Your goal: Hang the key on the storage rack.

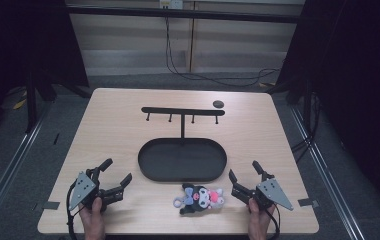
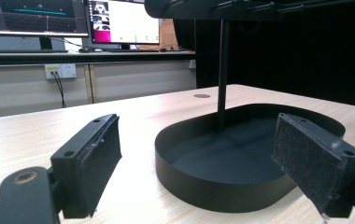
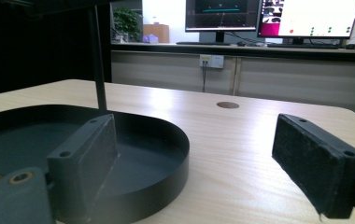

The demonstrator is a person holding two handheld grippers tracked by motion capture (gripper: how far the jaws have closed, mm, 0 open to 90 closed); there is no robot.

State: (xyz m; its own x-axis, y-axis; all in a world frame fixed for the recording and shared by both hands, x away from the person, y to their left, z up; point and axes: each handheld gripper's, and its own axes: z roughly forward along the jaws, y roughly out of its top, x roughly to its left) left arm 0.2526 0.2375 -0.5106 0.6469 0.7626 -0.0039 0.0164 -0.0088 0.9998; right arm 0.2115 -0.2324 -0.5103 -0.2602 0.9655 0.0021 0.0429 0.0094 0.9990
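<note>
Both my claws, left [image 1: 112, 176] and right [image 1: 243, 176], gape apart, holding nothing; approach step. Next I'd say: right grabs plush toy [image 1: 200, 197], hang on rack [image 1: 182, 111].

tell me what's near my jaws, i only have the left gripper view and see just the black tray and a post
Observer: A small plush toy lies on the table just in front of the black tray, between the two grippers.
Operator: which gripper is closer to it
Observer: The right gripper; its jaws stand open right beside the toy, not touching it.
Operator: and mine
Observer: The left gripper is open too, farther off at the toy's other side.
Operator: what tops that post
Observer: A black crossbar with four short pegs hanging under it.
</note>
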